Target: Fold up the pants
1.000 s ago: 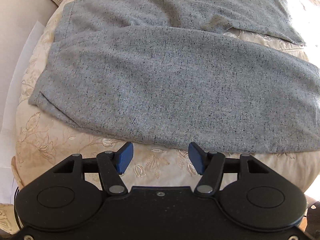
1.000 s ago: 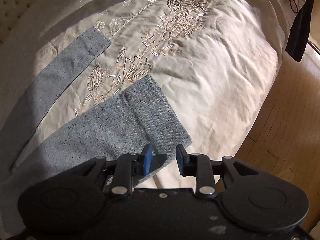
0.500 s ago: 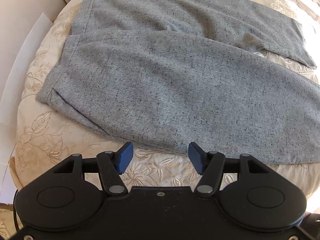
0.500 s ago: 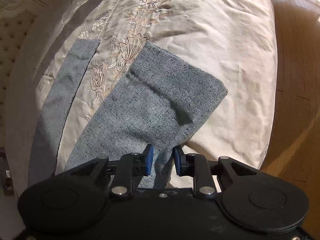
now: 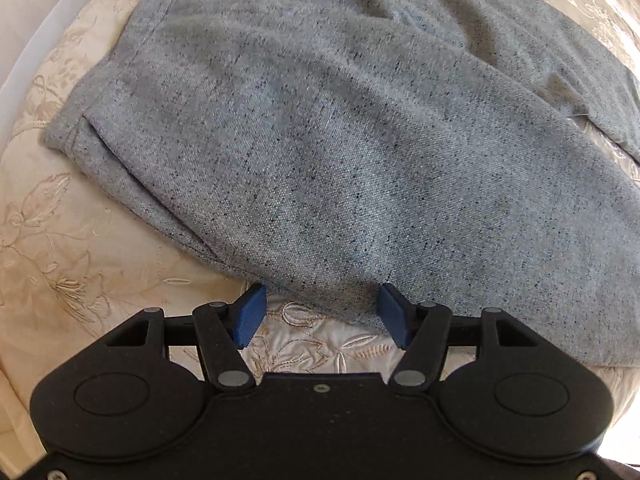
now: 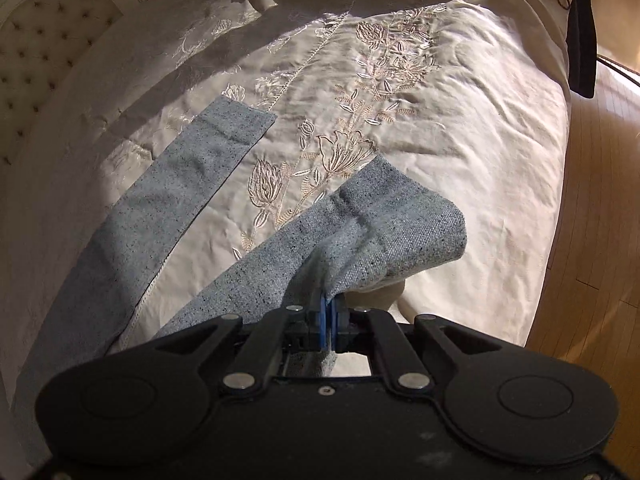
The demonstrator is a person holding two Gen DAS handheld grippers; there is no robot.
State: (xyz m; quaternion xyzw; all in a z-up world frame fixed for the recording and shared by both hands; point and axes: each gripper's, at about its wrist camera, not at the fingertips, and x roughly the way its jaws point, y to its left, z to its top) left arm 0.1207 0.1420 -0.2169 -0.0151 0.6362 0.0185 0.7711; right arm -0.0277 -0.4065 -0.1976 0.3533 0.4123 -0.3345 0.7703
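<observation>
Grey speckled pants [image 5: 340,140] lie spread on a cream embroidered bedspread [image 5: 80,240], waistband toward the upper left in the left wrist view. My left gripper [image 5: 322,312] hangs over the pants' near edge with its jaws wide and still opening; the cloth edge lies between the blue fingertips [image 5: 252,312], untouched. In the right wrist view the near leg's cuff [image 6: 400,224] is raised off the bed. My right gripper [image 6: 329,312] is shut on the cuff's near edge. The far leg [image 6: 192,184] lies flat.
The bed's edge drops to a wooden floor [image 6: 600,200] on the right. A tufted headboard [image 6: 40,60] stands at the far left, and a dark strap [image 6: 582,32] hangs at the upper right. A white surface [image 5: 40,40] borders the bed beside the waistband.
My right gripper has shut on the near leg's cuff and lifted it off the bedspread. My left gripper has come closer to the pants' near edge, staying open.
</observation>
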